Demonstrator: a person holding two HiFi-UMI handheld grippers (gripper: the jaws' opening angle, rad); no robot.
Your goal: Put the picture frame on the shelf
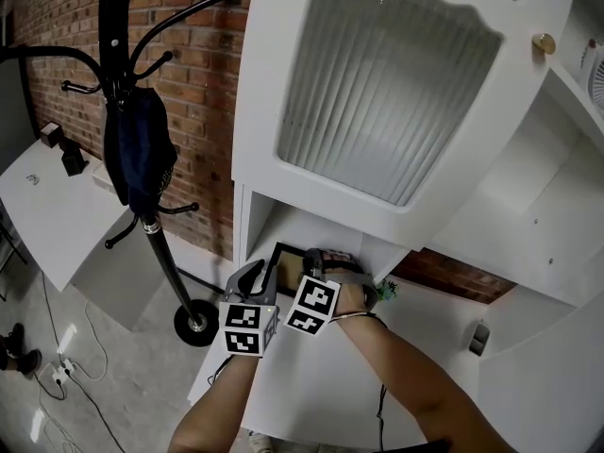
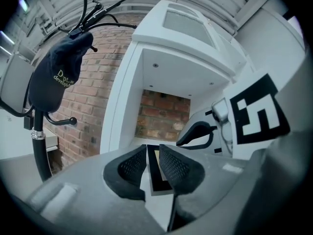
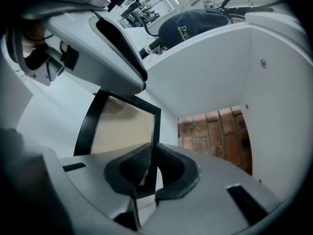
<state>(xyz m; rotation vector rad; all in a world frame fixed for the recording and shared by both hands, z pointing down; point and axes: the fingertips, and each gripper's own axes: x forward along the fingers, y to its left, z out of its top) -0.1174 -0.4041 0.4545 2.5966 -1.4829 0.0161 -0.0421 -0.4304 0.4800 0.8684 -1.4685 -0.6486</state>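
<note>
A black picture frame [image 1: 282,256] with a pale tan inside stands upright at the mouth of the white cabinet's low shelf compartment [image 1: 316,231]. My left gripper [image 1: 257,278] is shut on the frame's [image 2: 157,174] near edge, both pads pressing its black border. My right gripper [image 1: 326,264] grips the frame [image 3: 124,126] from the other side, with the thin black edge clamped between its pads. In the left gripper view, the right gripper [image 2: 199,133] shows just to the right. In the right gripper view, the left gripper [image 3: 115,48] reaches in from above left. Brick shows through the compartment's open back.
The cabinet door [image 1: 387,92] with ribbed glass hangs open above my hands. A black coat stand [image 1: 156,243] with a dark cap [image 1: 140,149] stands left of the cabinet, before a brick wall. A white table [image 1: 52,206] is at far left; cables lie on the floor.
</note>
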